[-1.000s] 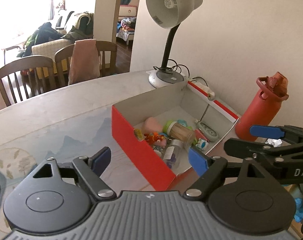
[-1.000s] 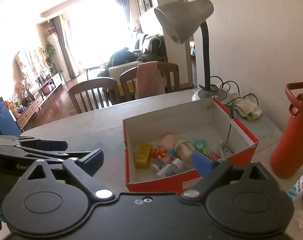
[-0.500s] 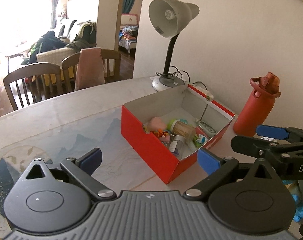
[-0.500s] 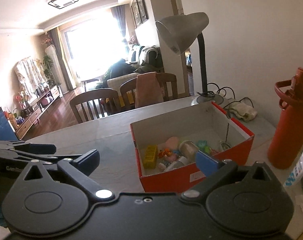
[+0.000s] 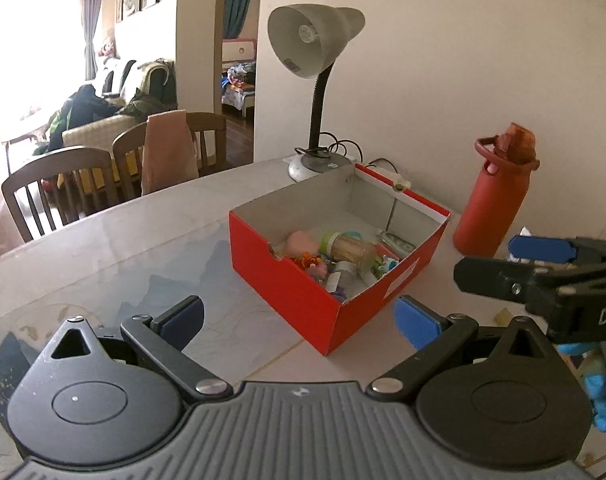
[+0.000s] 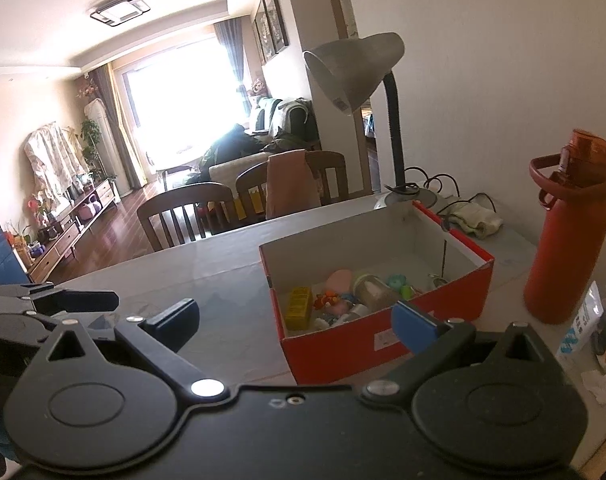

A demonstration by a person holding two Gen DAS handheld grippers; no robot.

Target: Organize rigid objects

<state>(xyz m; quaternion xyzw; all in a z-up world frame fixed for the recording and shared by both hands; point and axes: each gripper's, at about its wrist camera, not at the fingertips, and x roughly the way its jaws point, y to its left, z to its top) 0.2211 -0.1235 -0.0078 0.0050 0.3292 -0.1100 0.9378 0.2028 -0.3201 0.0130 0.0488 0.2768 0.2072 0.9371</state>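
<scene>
The red box (image 5: pixel 303 292) sits toward the far right corner of the tabletop (image 5: pixel 123 248), near the wall, and we find it already holding a heap of small rigid things: a pink round piece (image 5: pixel 303 242), a clear jar with a green cap (image 5: pixel 349 248), a yellow block (image 6: pixel 297 306) and several small toys we cannot name. By that we judge the sorting largely done; nothing loose lies on the open stretch of tabletop in front of the box.

What may be left stands along the right edge: the red water bottle (image 5: pixel 493 200) upright just beside the box, a packet (image 6: pixel 581 326) and crumpled paper (image 6: pixel 601 386) near the corner. Whether these belong to the task, we cannot tell.

Our left gripper (image 5: pixel 299 318) has just been opening its jaws and now holds them spread wide, with nothing between them. Our right gripper (image 6: pixel 295 322) likewise stands wide apart and holds nothing. Both hang short of the box, apart from it.

The box's near walls hide part of its floor. The desk lamp (image 5: pixel 315 80) stands behind the box, and a pale cloth (image 6: pixel 477 220) lies beside its base. The right edge of the tabletop is cut off in both views.
</scene>
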